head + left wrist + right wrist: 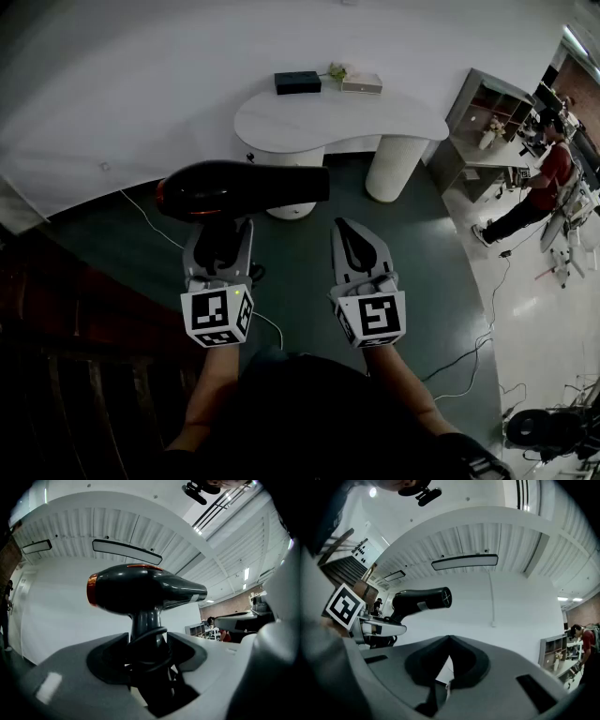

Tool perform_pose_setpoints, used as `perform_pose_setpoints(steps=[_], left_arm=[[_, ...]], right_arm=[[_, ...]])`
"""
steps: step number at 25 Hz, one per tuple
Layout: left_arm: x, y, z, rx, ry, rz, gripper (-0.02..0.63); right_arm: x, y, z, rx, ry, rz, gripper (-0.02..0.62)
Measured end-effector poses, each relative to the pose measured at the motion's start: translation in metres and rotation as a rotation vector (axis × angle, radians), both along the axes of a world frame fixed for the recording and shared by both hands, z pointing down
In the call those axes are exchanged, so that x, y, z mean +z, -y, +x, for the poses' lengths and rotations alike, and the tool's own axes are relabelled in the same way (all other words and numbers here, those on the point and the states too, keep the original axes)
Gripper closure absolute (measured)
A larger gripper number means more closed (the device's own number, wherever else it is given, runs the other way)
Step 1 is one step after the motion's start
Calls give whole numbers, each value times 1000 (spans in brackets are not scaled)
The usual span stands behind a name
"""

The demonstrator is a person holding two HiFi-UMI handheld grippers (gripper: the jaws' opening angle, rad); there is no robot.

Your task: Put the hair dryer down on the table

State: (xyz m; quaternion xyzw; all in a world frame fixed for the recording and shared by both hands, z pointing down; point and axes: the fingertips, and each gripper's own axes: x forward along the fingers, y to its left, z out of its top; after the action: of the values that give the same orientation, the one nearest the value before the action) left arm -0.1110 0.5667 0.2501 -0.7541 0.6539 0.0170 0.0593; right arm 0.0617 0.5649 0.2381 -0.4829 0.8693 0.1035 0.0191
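The left claw point(218, 231) and right claw point(346, 227) were grey moulded shells with black pads inside. The left cube point(217, 314) and right cube point(372, 317) were white with black square markers. The person wore a dark top point(309, 412).

From where I stand I count one hair dryer point(242, 190). There are two grippers, the left gripper point(222, 230) and the right gripper point(343, 225). There is one white table point(337, 127). I see two boxes, a dark box point(297, 82) and a pale box point(362, 83), and one small plant point(337, 71). There is one shelf unit point(487, 108) and one other person point(542, 183).
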Motion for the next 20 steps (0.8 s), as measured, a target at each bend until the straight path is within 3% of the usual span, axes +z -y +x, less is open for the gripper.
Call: perform_pose_setpoints(steps=[4,11,20], left_arm=[[1,0,7,-4,16,2,344],[11,26,8,6,28,-27,344],[25,124,-10,48,12,-36,344]], right_arm=[[1,6,6,-6,-6,17,584],[17,34,7,-8,36,-48,583],[30,133,-7,22,12,-41,583]])
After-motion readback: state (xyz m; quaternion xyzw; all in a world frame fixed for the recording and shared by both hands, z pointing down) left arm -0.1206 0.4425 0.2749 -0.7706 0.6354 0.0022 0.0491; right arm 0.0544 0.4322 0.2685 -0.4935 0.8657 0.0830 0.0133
